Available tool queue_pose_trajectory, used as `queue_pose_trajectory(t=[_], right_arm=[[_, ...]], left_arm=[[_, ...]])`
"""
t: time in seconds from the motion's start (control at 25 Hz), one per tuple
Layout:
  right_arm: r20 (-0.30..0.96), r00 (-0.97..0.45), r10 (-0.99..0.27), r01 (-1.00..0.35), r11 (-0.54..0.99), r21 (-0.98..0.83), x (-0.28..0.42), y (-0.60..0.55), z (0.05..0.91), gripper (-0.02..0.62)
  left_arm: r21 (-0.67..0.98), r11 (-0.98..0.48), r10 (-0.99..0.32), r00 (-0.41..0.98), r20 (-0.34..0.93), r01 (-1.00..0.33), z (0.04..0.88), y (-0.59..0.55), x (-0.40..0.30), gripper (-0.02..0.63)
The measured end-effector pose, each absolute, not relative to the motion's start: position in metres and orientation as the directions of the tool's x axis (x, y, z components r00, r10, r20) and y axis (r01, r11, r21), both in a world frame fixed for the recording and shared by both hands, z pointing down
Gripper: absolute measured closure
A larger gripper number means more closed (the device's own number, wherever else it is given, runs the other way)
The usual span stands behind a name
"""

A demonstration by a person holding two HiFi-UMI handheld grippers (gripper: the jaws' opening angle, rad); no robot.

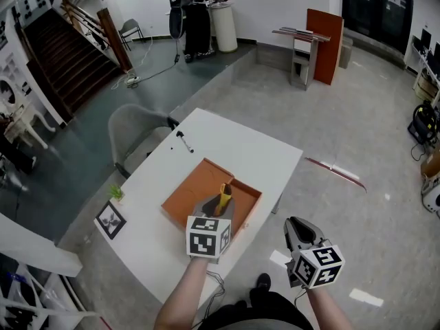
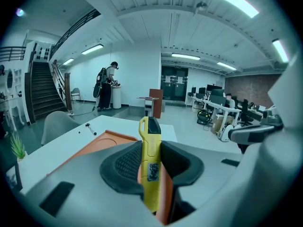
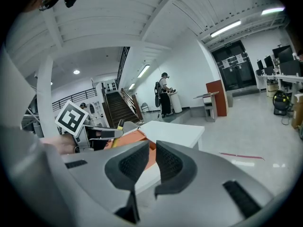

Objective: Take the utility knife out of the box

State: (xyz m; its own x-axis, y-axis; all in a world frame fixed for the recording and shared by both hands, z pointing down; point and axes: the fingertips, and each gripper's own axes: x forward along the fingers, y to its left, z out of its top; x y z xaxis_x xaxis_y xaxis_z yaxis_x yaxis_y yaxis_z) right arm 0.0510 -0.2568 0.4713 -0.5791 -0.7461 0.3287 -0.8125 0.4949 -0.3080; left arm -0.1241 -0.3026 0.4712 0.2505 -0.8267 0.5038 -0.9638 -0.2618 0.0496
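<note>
In the head view, I am pinching the one yellow utility knife (image 1: pixel 225 198) upright in my left gripper (image 1: pixel 221 210), right over the single orange box (image 1: pixel 199 184) on the white table (image 1: pixel 237 143). I judge that the lift is mostly done. What is left is carrying the knife clear of the box walls and putting it down. My right gripper (image 1: pixel 295 225) is hanging off the table's edge, taking no part. I am counting two grippers, one knife, one box, one pen (image 1: pixel 184 141) and one small plant (image 1: pixel 115 192).

In the left gripper view, both pads (image 2: pixel 127 162) are pressing on the knife's flanks, with its tip sticking up past them and the box (image 2: pixel 94 143) lying below.

In the right gripper view, the jaws are standing a narrow gap apart and holding nothing. Only the box (image 3: pixel 135 138) and the table are showing through the gap.
</note>
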Motion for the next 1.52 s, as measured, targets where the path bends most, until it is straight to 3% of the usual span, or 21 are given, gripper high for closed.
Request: queue_pose_trajectory(t=[0.84, 1.52], right_arm=[[0.288, -0.643, -0.709, -0.765, 0.577, -0.286, 0.02, -0.258, 0.449, 0.554], [0.285, -0.67, -0.686, -0.742, 0.612, -0.274, 0.002, -0.252, 0.444, 0.569]], left_arm=[[0.112, -0.174, -0.897, 0.204, 0.391, -0.978, 0.43, -0.242, -0.155, 0.486], [0.151, -0.084, -0.897, 0.141, 0.419, -0.985, 0.445, -0.208, -0.181, 0.486]])
